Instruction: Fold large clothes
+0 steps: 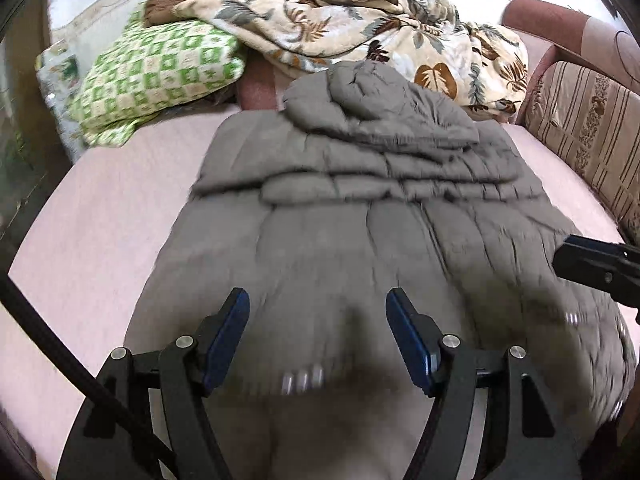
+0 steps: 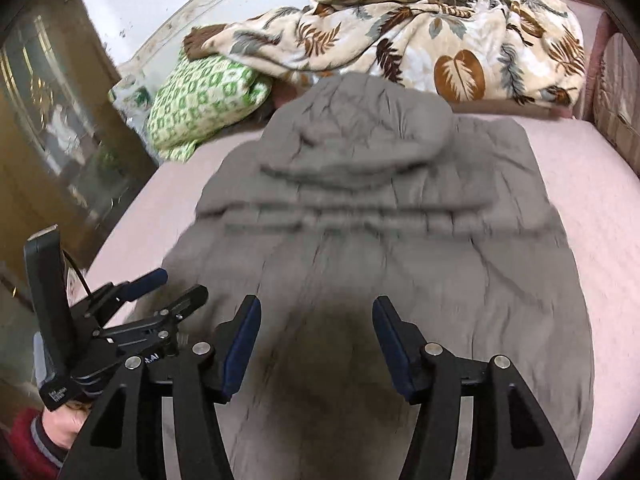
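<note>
The grey padded jacket (image 1: 360, 208) lies spread on the pink bed (image 1: 100, 248), hood up top, seemingly sleeves tucked; folding it over remains. Left hand-held gripper (image 1: 318, 344) and right hand-held gripper (image 2: 316, 344) hover wide, empty. Only the right view shows the cabinet (image 2: 52, 128).

The jacket (image 2: 360, 216) lies spread on the bed (image 2: 600, 208), hood end at the far side. Behind the jacket, a blanket (image 2: 440, 40) is heaped along the bed's far edge. Left of the jacket's hood lies a pillow (image 2: 200, 108), partly under the blanket. Right of the jacket stands a cushion (image 1: 588, 128). Both tools hover over the jacket's near end, left tool (image 1: 318, 320) left of right tool (image 2: 316, 328).
</note>
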{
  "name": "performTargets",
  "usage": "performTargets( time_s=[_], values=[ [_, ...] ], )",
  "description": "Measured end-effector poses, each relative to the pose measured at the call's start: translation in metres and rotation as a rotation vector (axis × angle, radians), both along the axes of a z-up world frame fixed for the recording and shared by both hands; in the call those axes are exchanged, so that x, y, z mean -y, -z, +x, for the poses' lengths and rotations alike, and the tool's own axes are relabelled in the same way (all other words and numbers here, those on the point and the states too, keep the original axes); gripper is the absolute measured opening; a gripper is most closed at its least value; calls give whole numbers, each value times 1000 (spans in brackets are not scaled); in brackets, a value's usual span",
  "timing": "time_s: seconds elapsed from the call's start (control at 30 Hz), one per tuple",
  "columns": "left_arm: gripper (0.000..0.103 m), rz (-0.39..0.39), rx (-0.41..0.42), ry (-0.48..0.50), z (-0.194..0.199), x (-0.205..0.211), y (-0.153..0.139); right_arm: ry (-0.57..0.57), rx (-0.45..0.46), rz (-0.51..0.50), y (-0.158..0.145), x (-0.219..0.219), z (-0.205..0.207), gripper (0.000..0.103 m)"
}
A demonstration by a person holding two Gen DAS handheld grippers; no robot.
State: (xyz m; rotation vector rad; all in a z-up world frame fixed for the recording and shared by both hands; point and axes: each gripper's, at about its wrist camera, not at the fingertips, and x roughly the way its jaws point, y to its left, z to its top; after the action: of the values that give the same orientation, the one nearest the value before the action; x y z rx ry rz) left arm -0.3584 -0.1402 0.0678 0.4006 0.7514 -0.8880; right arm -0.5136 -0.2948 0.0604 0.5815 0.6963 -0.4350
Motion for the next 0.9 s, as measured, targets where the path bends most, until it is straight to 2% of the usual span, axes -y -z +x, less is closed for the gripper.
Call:
performTargets(
  time_s=[0.07,0.17,0.23,0.37,0.47,0.5,0.6,0.73,0.9],
  values=[
    [70,-16,-2,-39,-9,-21,3,1,-8,-13,3,-17,-11,68],
    [71,-37,-5,-106,-19,-44,13,7,-23,-52,11,-39,-26,69],
    [71,-11,-6,-136,-25,-56,26,21,-34,-72,18,-48,-33,69],
    [73,32,21,-120,-33,-62,38,50,-38,-46,31,-59,-44,69],
    [81,66,25,-106,-31,-61,51,45,-73,-51,40,-67,-44,69],
    [83,70,34,-103,-31,-61,54,42,-87,-55,44,-69,-42,72],
    [83,63,49,-103,-33,-63,57,35,-139,-54,64,-75,-38,76],
    [85,58,53,-99,-34,-65,58,12,-144,-112,71,-84,-36,87],
    [86,55,68,-100,-35,-66,60,12,-149,-161,76,-91,-37,90]
  ],
)
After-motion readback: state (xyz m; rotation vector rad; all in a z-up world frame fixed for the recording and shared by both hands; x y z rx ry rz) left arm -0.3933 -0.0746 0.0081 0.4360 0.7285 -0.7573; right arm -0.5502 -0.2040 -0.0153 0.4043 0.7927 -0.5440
